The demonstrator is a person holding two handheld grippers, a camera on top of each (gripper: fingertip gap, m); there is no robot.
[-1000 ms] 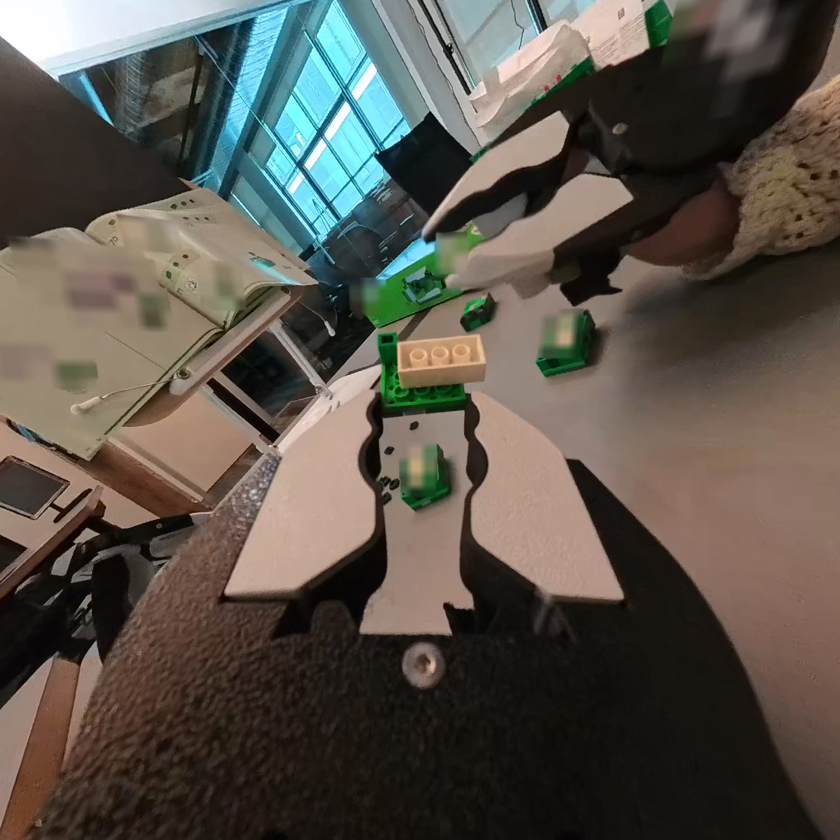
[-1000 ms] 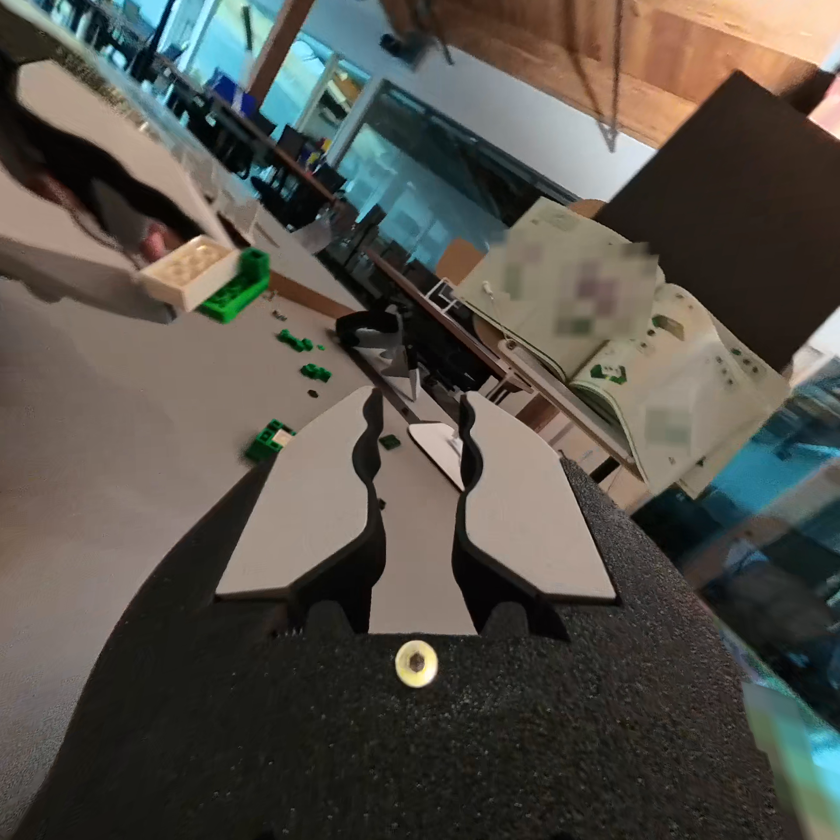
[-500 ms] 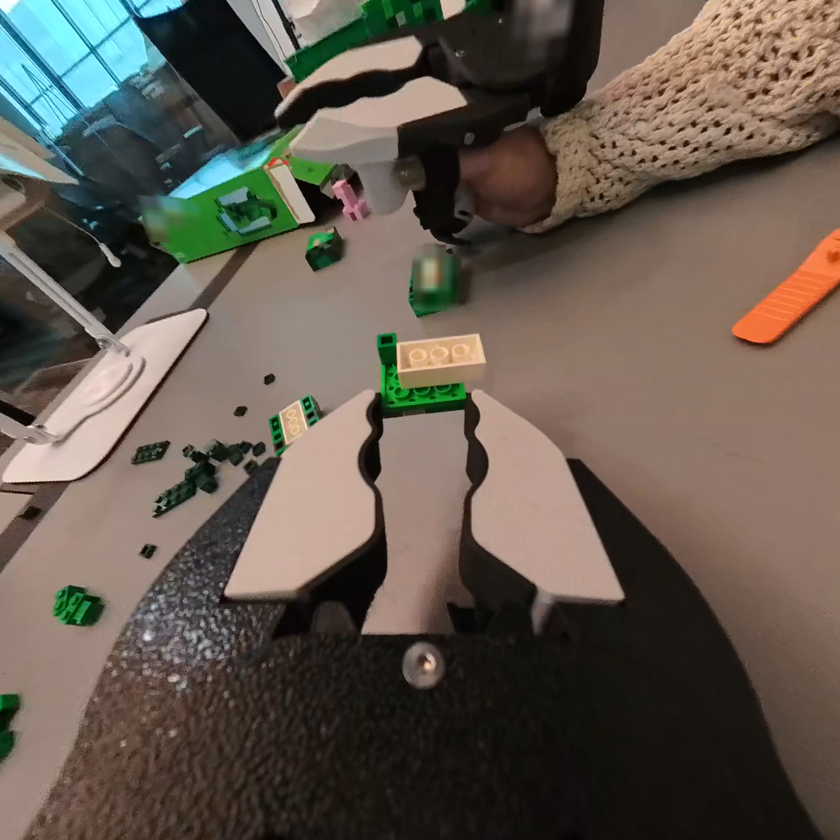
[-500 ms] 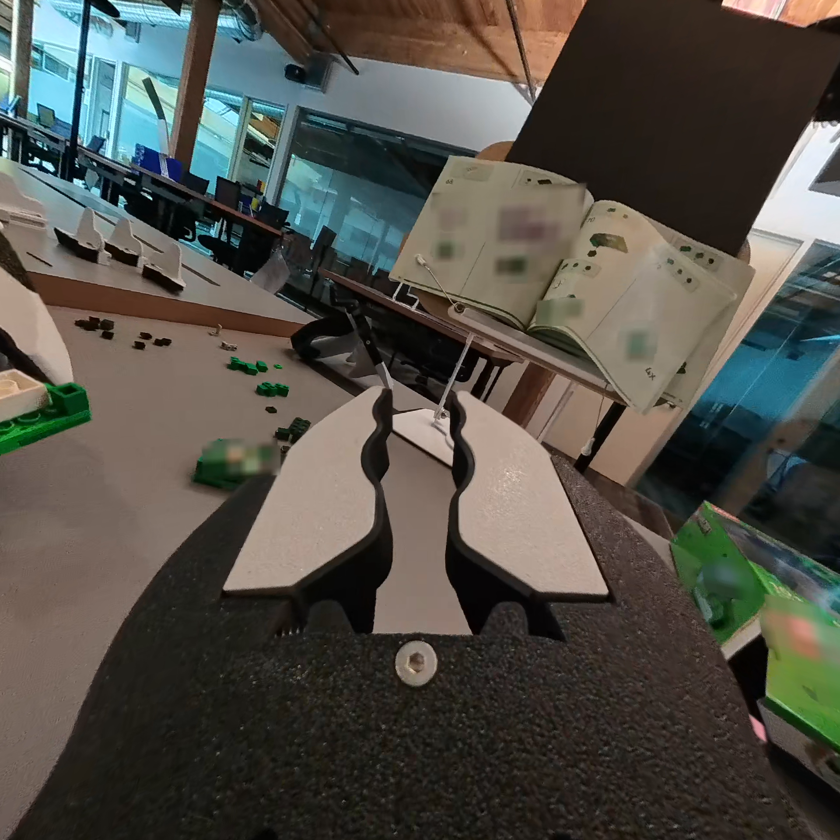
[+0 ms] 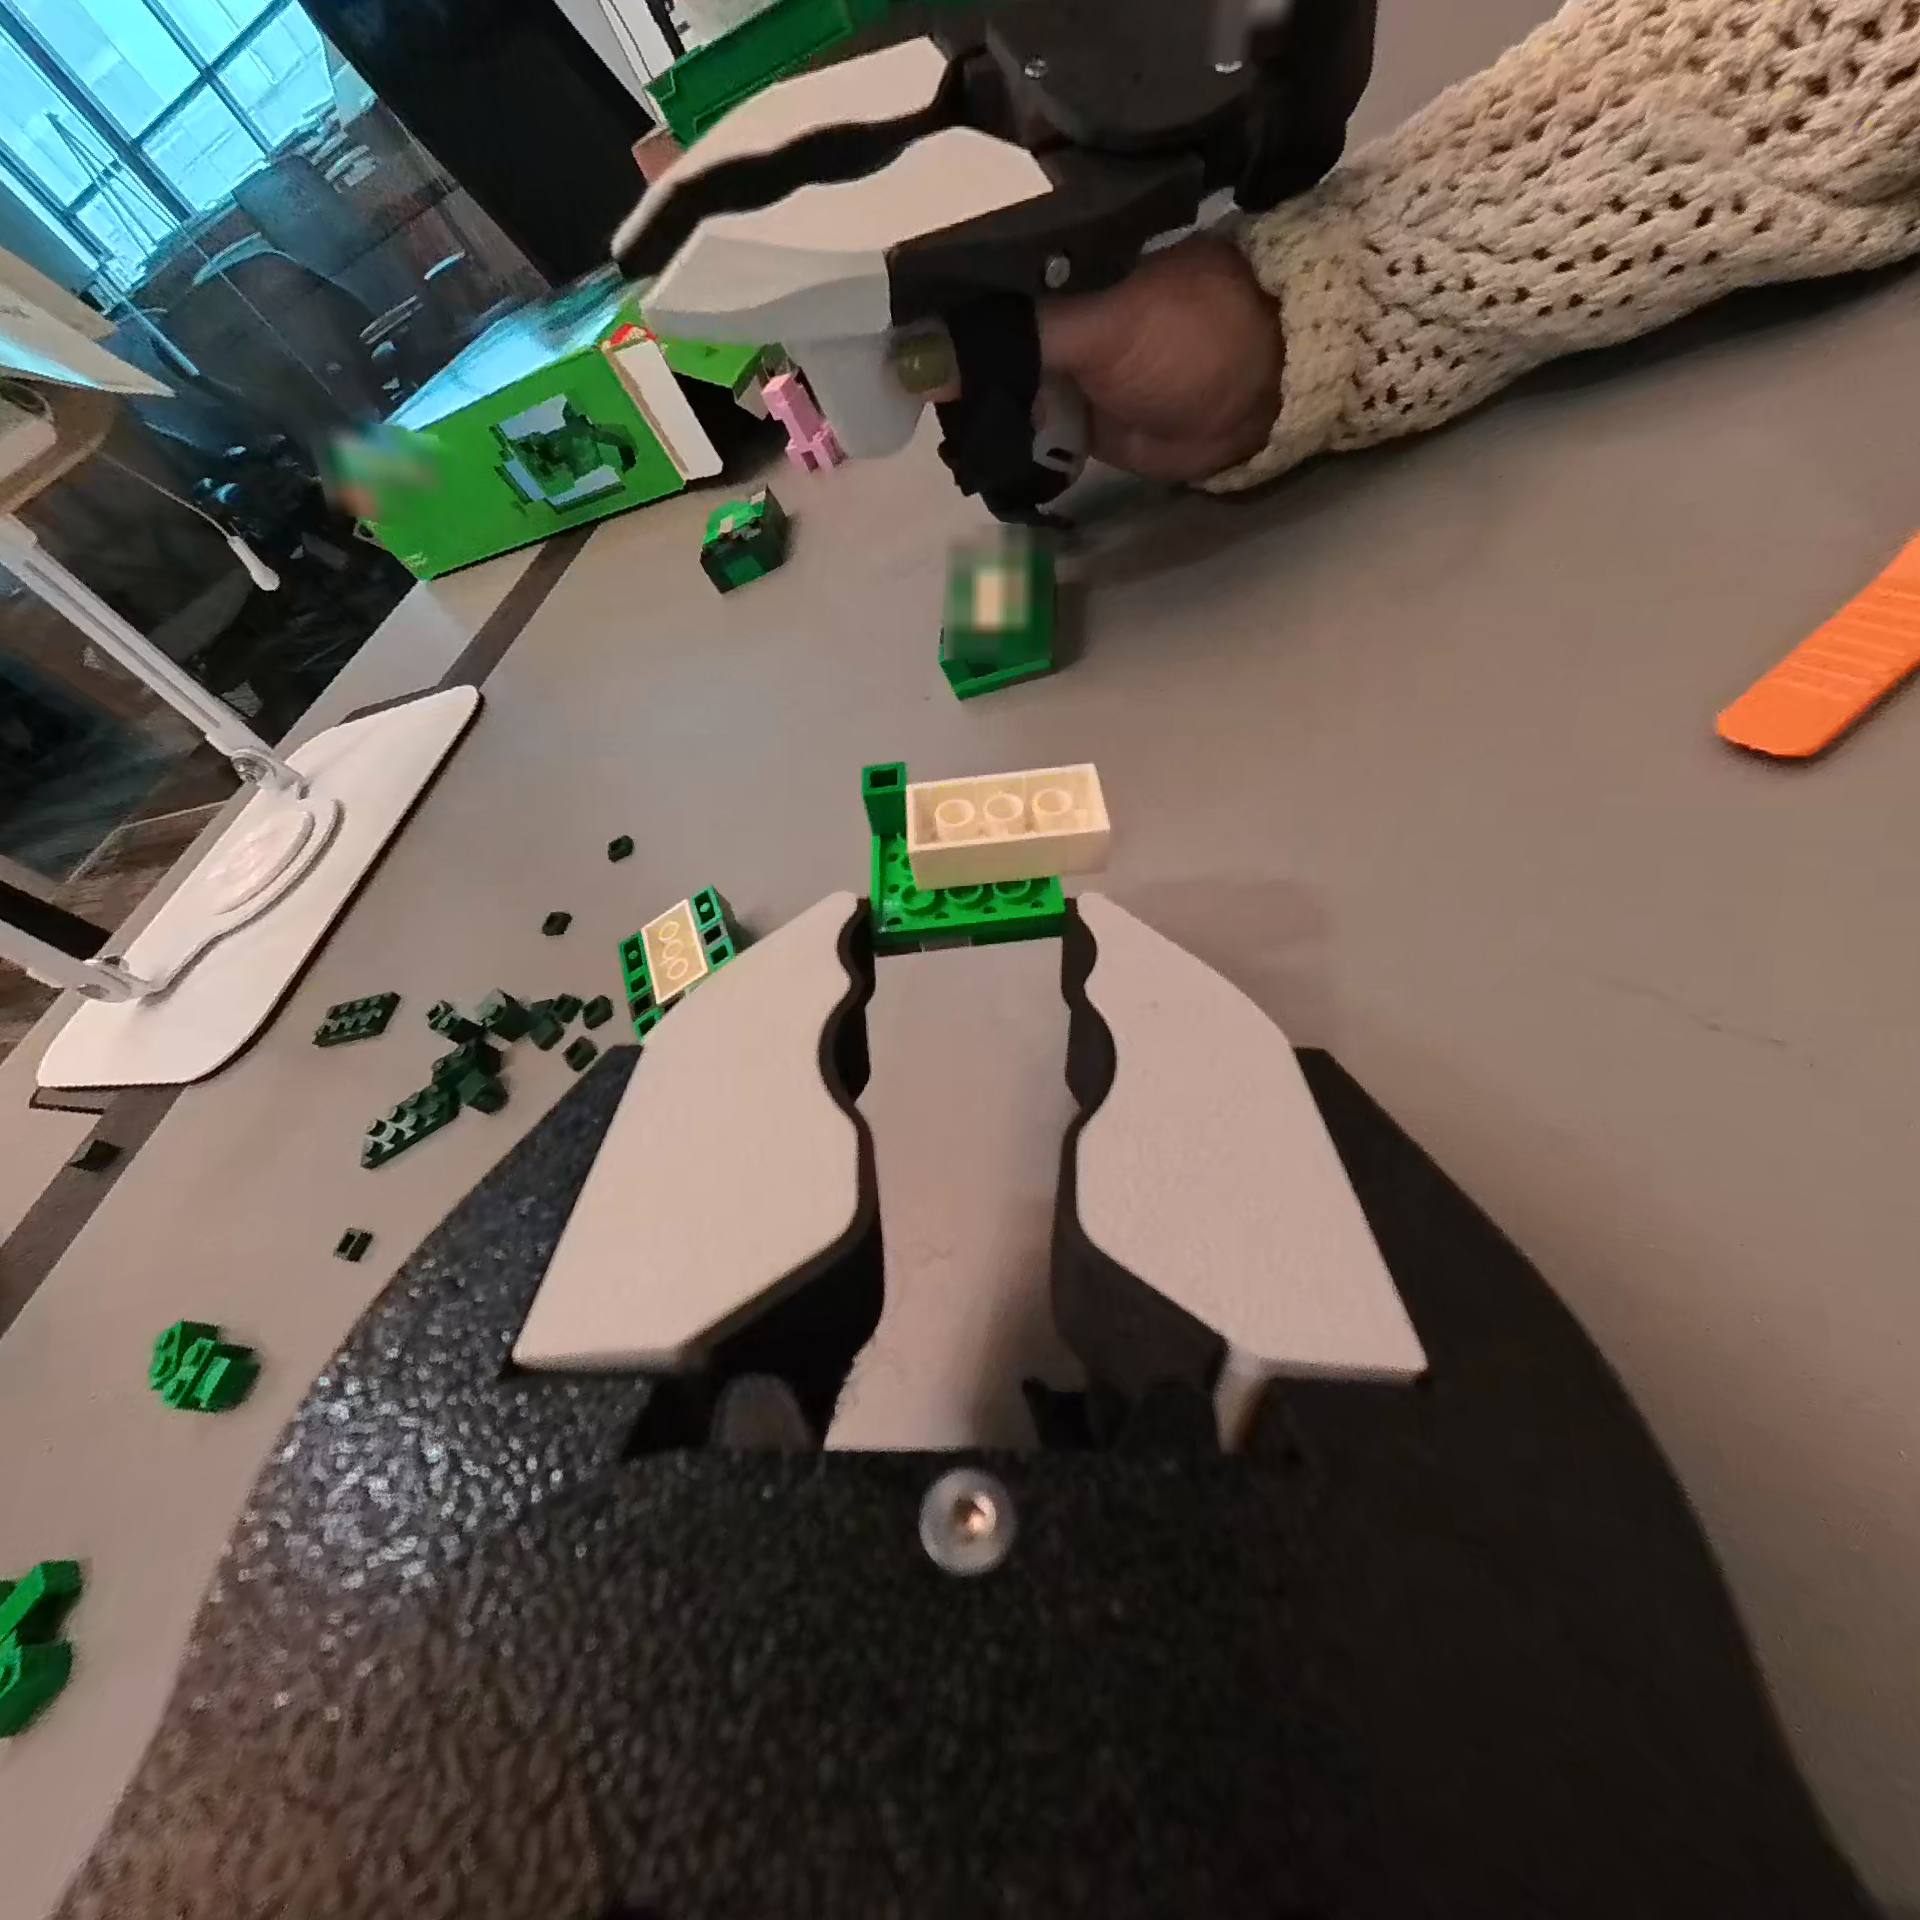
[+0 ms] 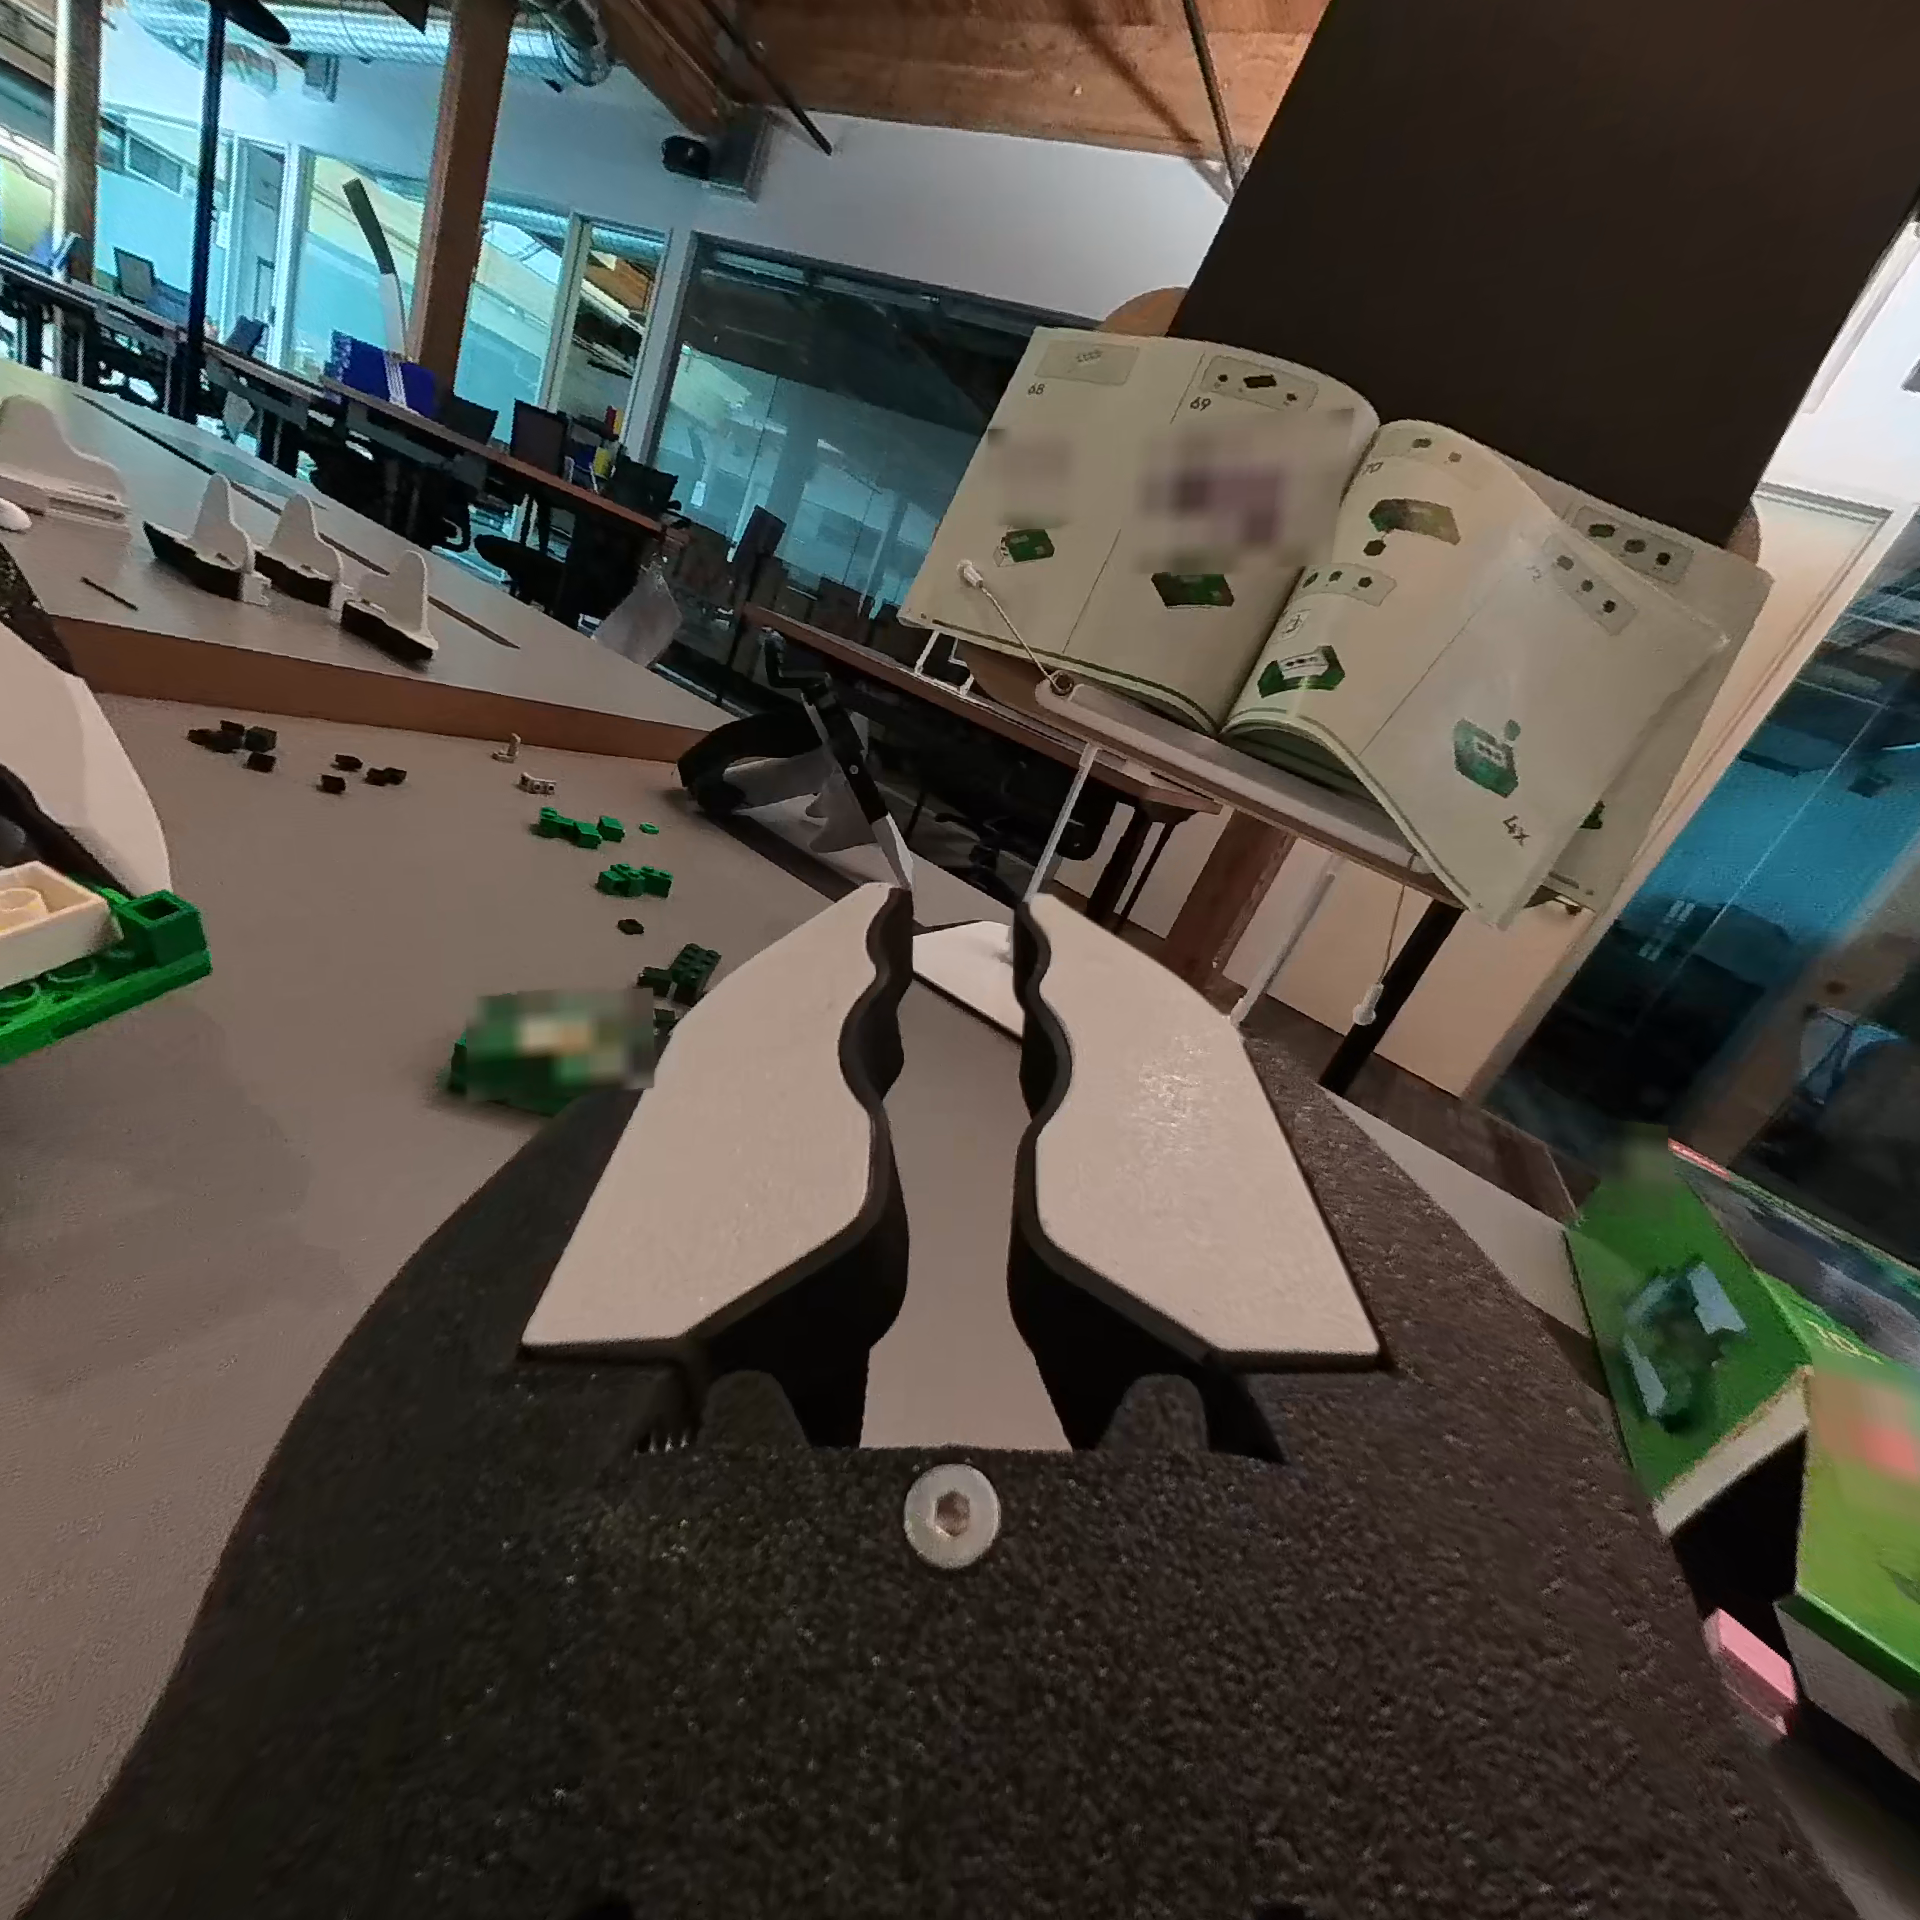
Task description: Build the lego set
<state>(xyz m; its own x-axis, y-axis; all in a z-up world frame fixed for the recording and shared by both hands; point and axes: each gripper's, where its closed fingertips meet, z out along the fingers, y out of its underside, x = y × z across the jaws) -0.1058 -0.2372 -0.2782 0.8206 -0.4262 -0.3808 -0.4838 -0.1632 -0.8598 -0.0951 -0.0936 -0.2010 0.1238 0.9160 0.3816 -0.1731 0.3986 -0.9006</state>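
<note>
My left gripper [image 5: 966, 920] is shut on a bright green plate [image 5: 966, 909] and holds it a little above the grey table. A white brick [image 5: 1003, 826] sits on the plate beside a small green upright piece [image 5: 883, 795]. The plate also shows at the left edge of the right wrist view [image 6: 94, 987]. My right gripper [image 6: 958, 909] is open by a narrow gap and empty. In the left wrist view it hovers [image 5: 649, 255] beyond the plate, above the table.
Loose dark green pieces [image 5: 457, 1049] and a small green-and-white piece [image 5: 675, 961] lie left of the plate. A green block [image 5: 997, 623], green box [image 5: 530, 457], pink figure [image 5: 800, 421] and orange separator [image 5: 1829, 675] lie farther off. An open booklet [image 6: 1299, 603] stands on a holder. The left gripper's tips are roughly 15 cm from the right gripper's.
The left gripper has tipped down from the booklet toward the table, still holding the plate. The right gripper has turned toward the booklet, so the plate slid to its view's left edge.
</note>
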